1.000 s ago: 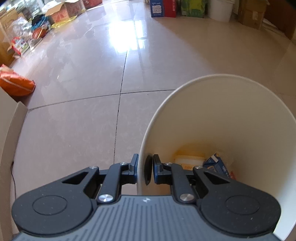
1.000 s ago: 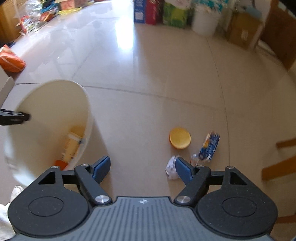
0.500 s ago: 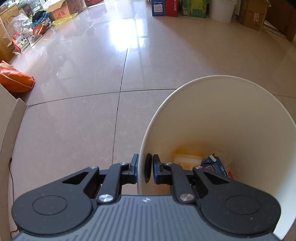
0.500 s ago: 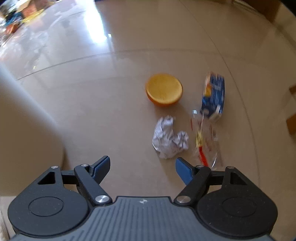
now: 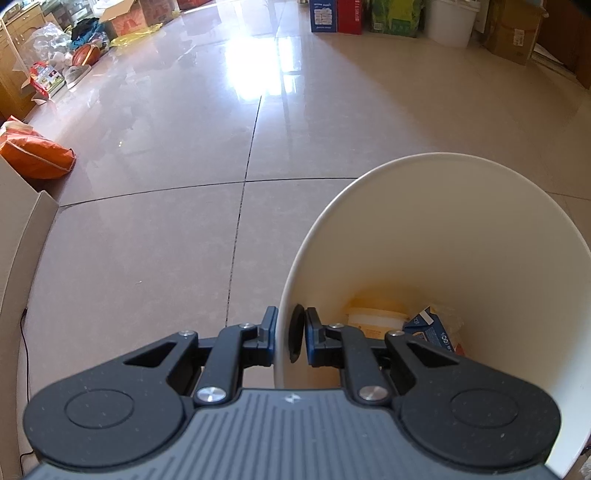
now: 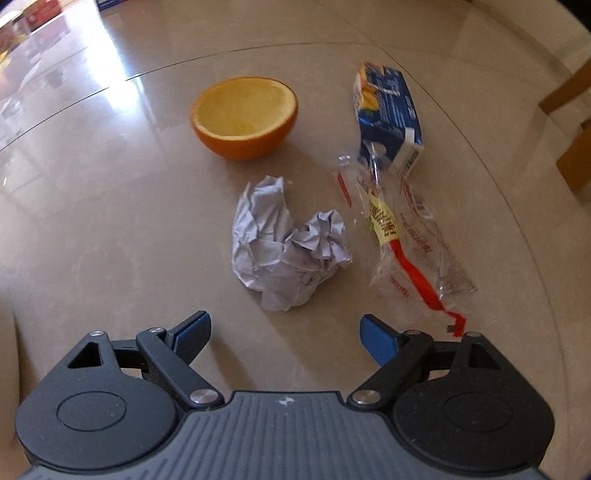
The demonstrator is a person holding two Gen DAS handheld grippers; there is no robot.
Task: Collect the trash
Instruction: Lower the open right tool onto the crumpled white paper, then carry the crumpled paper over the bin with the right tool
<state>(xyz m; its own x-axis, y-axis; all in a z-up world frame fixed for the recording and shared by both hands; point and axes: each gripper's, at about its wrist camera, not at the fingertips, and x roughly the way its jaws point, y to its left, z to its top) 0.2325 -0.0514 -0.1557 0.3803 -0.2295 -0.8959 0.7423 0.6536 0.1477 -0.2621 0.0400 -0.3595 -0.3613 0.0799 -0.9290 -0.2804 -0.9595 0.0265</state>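
Note:
My left gripper is shut on the near rim of a cream trash bin, one finger outside the wall and one inside. A yellow tub and a blue carton lie at the bin's bottom. In the right wrist view my right gripper is open, just short of a crumpled white paper ball on the floor. Beyond the ball sits a hollow orange half. To its right lie a blue juice carton and a clear plastic wrapper with a red strip.
Glossy beige floor tiles stretch ahead. An orange bag and a cardboard edge are at the left. Boxes and a white bucket line the far wall. A wooden chair leg stands at the right.
My right gripper has swung away from the bin and dropped close to the floor trash, which looms much larger; the paper ball now lies just ahead of its open fingers. The left gripper keeps its hold.

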